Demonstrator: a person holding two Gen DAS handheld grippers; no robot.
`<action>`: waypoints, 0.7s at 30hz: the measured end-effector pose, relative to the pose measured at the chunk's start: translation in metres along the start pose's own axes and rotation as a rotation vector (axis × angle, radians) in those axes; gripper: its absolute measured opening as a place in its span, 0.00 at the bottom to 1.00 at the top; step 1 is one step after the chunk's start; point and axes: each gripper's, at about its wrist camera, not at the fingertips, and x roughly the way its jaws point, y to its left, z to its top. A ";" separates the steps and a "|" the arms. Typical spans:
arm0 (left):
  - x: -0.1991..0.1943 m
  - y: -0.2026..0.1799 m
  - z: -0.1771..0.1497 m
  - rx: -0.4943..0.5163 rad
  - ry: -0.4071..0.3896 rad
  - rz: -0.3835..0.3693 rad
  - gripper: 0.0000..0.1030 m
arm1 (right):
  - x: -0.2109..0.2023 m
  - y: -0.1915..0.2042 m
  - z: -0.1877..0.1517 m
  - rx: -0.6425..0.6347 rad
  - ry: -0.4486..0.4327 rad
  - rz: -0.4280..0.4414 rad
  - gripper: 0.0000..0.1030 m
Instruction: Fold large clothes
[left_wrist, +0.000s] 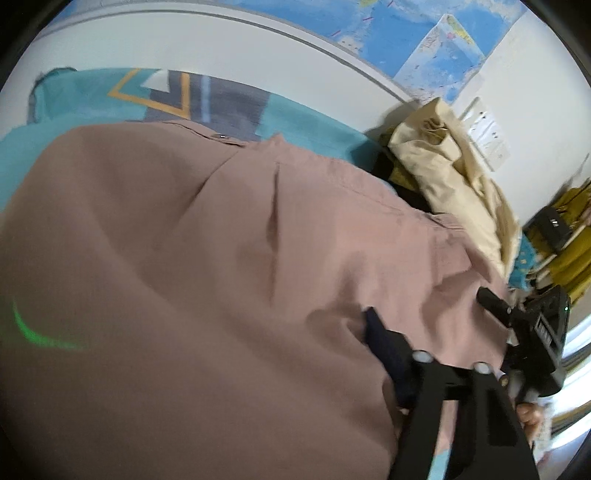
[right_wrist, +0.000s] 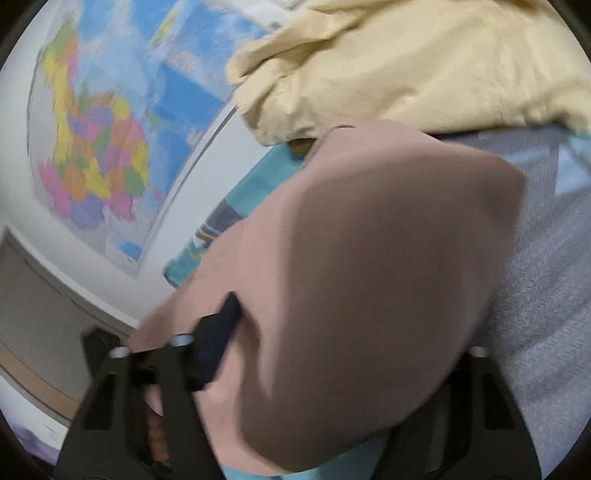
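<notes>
While spread over the teal patterned bedsheet (left_wrist: 92, 99), big dusty-pink soft cotton garment (left_wrist: 221, 258) looks light, floppy. Left gripper (left_wrist: 424, 332) and right gripper (right_wrist: 332, 332) probably clamped on its edge, though blurry. Better pinching hems.

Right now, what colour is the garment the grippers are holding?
Dusty pink garment, plain, clearest in the left wrist view.

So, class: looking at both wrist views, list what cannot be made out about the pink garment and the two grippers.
- Left wrist view: the left gripper shows one finger; the pink garment covers the other.
- Right wrist view: the right gripper likewise; the pink cloth hides its far finger.
- Both views: the garment's type and full outline, cut off by the edges.
- Right wrist view: wall map lettering, blurred.
</notes>
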 end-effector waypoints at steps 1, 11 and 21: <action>0.001 0.001 0.001 -0.004 -0.002 -0.006 0.64 | 0.001 -0.005 0.003 0.029 0.002 0.018 0.48; 0.011 0.002 0.013 -0.035 -0.003 0.083 0.31 | 0.030 0.014 0.014 -0.040 0.102 0.053 0.20; -0.055 0.021 0.095 -0.008 -0.146 0.064 0.12 | 0.039 0.134 0.061 -0.285 0.056 0.183 0.16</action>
